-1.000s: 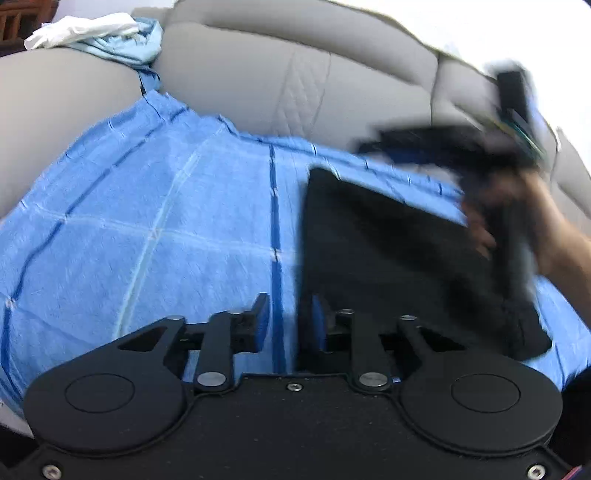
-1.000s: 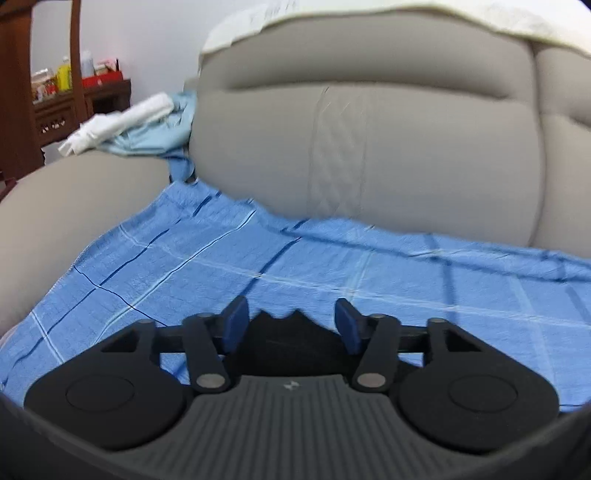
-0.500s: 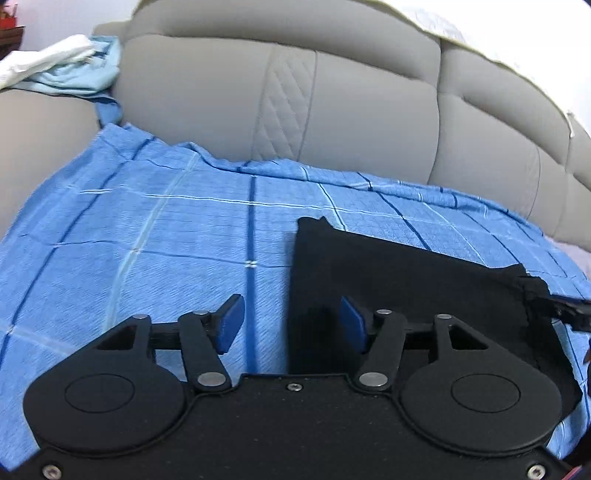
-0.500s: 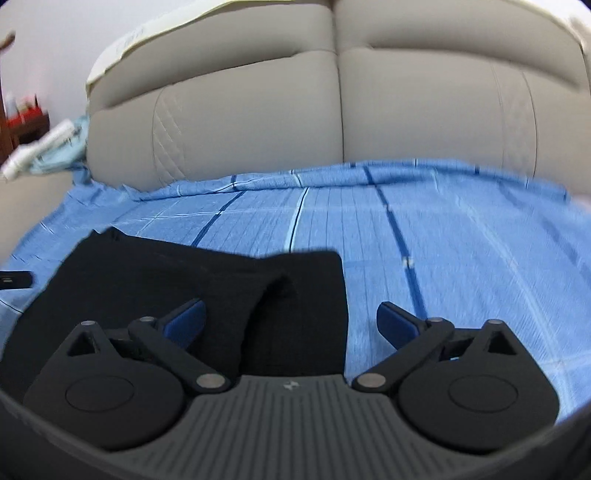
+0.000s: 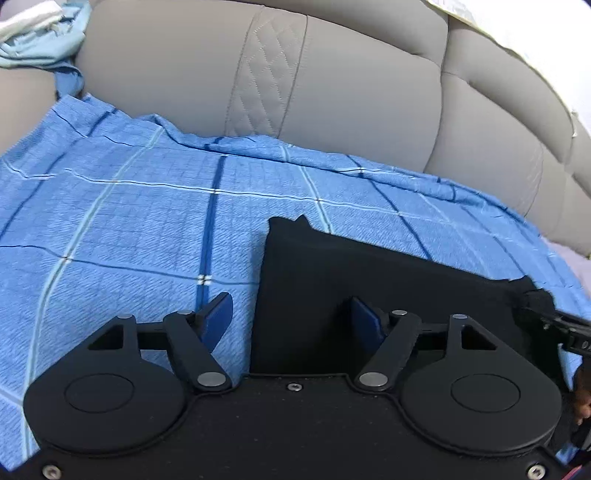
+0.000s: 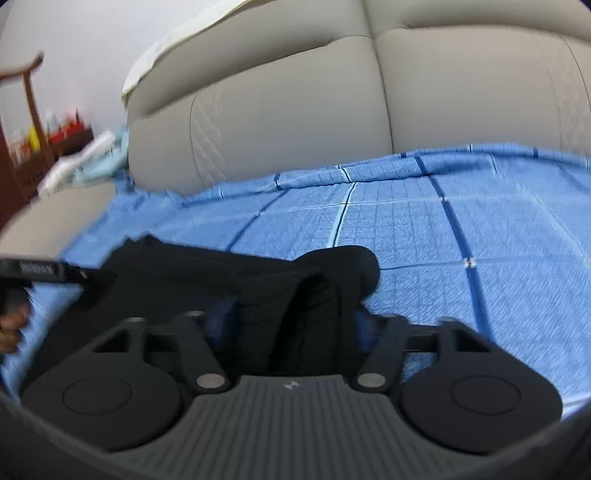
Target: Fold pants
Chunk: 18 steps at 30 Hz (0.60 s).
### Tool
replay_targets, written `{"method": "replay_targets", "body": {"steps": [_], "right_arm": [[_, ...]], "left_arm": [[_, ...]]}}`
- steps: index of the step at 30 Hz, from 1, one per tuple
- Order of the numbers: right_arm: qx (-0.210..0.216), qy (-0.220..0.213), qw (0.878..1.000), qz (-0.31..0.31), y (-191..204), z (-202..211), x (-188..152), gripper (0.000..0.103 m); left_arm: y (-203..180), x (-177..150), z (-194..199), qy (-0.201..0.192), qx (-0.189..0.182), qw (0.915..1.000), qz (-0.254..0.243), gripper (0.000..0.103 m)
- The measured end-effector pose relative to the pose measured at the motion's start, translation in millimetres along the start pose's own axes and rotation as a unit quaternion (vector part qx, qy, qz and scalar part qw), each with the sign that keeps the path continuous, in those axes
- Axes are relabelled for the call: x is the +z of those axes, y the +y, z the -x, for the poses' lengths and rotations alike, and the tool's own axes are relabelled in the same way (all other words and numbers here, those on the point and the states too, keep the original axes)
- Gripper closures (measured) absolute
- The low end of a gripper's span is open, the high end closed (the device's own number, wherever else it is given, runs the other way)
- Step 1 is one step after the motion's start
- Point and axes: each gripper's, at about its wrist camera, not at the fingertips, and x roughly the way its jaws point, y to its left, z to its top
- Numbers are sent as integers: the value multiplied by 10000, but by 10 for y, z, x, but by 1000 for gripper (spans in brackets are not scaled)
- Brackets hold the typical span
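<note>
The black pants (image 5: 369, 269) lie folded on the blue checked cloth (image 5: 129, 221) over the sofa seat. My left gripper (image 5: 291, 317) is open over the pants' near left edge, its right finger over the fabric and its left over the cloth. In the right wrist view my right gripper (image 6: 295, 317) has a bunched end of the pants (image 6: 236, 280) between its fingers; the fingers stand part closed around the fabric. The right gripper's tip (image 5: 554, 321) shows at the pants' right end in the left wrist view. The left gripper's tip (image 6: 55, 273) shows at the left edge of the right wrist view.
The beige sofa backrest (image 5: 332, 92) rises behind the cloth. A white and pale blue bundle of laundry (image 5: 33, 33) lies on the left armrest. A wooden shelf (image 6: 26, 122) with small items stands beyond it.
My left gripper opened and moved closer over the pants' left edge. My right gripper swung to the pants' right end, opened wide, then closed in around a bunched fold of fabric.
</note>
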Motion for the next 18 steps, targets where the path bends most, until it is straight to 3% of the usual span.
{"method": "replay_targets", "body": {"steps": [5, 9, 10, 13, 18], "right_arm": [[80, -3, 9999, -124, -48, 10, 3, 42], [109, -7, 9998, -158, -60, -2, 11, 42], [110, -15, 9998, -169, -65, 0, 6, 43], [82, -80, 9997, -219, -60, 4, -2, 47], [100, -118, 9994, -296, -58, -14, -2, 51]], "left_arm": [[40, 149, -148, 159, -366, 9991, 108, 27], [109, 251, -263, 197, -677, 9962, 518, 25], [130, 270, -280, 206, -760, 9950, 610, 34], [139, 274, -276, 232, -779, 9951, 565, 47], [125, 202, -240, 151, -899, 9953, 340, 46]]}}
